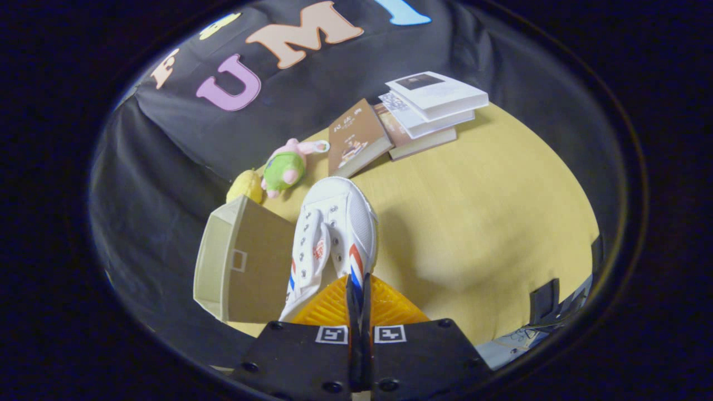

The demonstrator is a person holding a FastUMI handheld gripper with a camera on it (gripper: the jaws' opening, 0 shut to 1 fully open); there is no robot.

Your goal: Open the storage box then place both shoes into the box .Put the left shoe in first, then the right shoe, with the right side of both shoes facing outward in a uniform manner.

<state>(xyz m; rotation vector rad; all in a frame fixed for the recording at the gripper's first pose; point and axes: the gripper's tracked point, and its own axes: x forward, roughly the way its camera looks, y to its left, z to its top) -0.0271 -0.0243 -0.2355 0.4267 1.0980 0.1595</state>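
My gripper (356, 289) is shut on the side wall of a white sneaker (334, 223) with red and blue stripes, near its heel opening. The shoe hangs above the yellow table (473, 223), toe pointing away from me toward the books. Its laces and tongue face up and left. The beige storage box (239, 262) stands just left of the shoe, with its brown inside facing the shoe and a small label frame on it. The box's lid state is hard to tell. The shoe's shadow falls on the table to its right.
Beyond the shoe lie a brown book (356, 136) and a stack of white books (434, 106) at the table's back. A green and pink plush toy (287, 167) and a yellow toy (245, 186) sit behind the box. Black clips (548, 301) mark the table's near right edge.
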